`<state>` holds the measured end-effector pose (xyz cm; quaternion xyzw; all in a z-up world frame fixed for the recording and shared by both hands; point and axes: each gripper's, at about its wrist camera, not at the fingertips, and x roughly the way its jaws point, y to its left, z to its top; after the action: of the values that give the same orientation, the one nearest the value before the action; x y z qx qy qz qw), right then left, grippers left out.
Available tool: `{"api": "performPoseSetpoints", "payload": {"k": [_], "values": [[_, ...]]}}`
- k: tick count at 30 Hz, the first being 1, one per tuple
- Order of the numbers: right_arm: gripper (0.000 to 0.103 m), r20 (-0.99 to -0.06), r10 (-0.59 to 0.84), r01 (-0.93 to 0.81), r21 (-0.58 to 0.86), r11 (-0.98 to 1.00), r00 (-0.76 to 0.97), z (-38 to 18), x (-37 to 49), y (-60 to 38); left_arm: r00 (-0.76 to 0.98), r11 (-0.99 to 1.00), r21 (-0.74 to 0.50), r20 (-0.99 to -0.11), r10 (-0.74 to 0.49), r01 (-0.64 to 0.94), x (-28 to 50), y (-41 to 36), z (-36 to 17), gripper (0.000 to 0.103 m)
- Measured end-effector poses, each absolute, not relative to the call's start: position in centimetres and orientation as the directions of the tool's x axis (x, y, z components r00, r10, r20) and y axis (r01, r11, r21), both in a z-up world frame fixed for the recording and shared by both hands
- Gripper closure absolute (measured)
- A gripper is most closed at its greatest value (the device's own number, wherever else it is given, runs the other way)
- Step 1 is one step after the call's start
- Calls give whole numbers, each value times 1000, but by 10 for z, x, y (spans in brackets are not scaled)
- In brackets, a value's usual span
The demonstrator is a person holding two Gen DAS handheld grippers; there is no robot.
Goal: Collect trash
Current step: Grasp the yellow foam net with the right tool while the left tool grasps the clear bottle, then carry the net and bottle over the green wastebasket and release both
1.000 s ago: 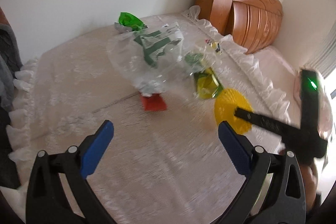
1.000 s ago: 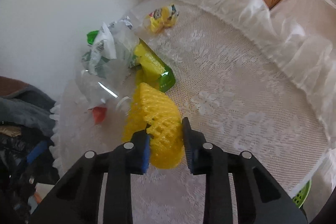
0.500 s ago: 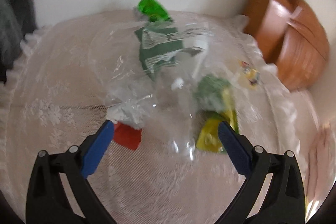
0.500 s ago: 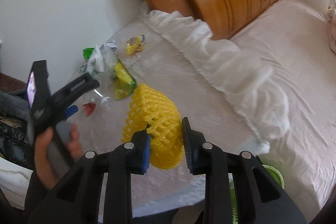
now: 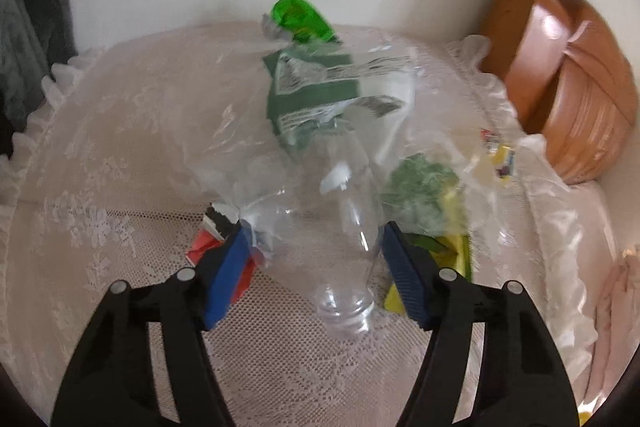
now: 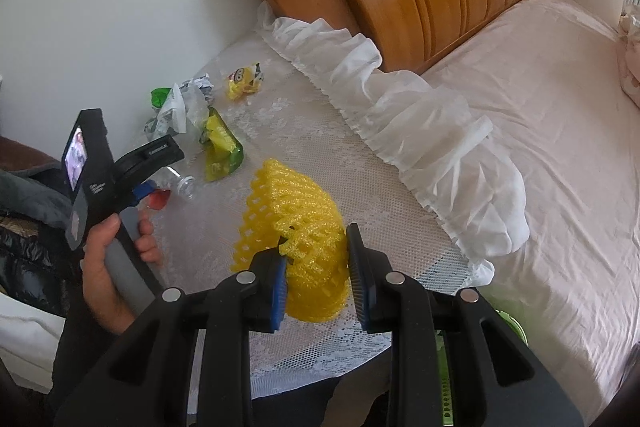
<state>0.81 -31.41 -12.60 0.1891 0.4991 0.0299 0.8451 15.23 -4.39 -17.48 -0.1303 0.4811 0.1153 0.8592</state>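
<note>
Trash lies on the lace cloth: a clear plastic bottle at lower centre of the left wrist view, between the left gripper fingers, whose jaws have just been closing; contact is unclear. The right gripper pinches a yellow foam net at lower centre.

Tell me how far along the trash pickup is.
Early. Nothing visibly binned yet. In hand: the right gripper holds the yellow foam net; the left gripper jaws have just been closing around the clear plastic bottle. Left on the lace cloth: green wrappers, red scrap, yellow cartoon packet.
</note>
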Motion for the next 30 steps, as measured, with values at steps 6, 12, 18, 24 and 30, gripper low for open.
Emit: {"api": "performPoseSetpoints", "payload": {"k": [6,12,18,24,30], "values": [[76,-828,258,119,360,926,499,-128,9,-302,550,956,-184,-835,-30,-228,134,-29,-167,38],[76,-826,272,98,364,926,493,-130,8,-287,575,971,-211,-811,-111,-109,101,-9,-157,39],[76,-819,298,71,378,923,491,-130,5,-263,581,987,-159,-803,-133,6,62,7,-135,39],[76,-797,336,21,400,916,502,-125,3,-234,594,988,-132,-790,-152,78,21,25,-108,39],[76,-775,350,2,412,911,526,-117,-10,-222,616,980,-114,-764,-193,166,-5,18,-87,39]]}}
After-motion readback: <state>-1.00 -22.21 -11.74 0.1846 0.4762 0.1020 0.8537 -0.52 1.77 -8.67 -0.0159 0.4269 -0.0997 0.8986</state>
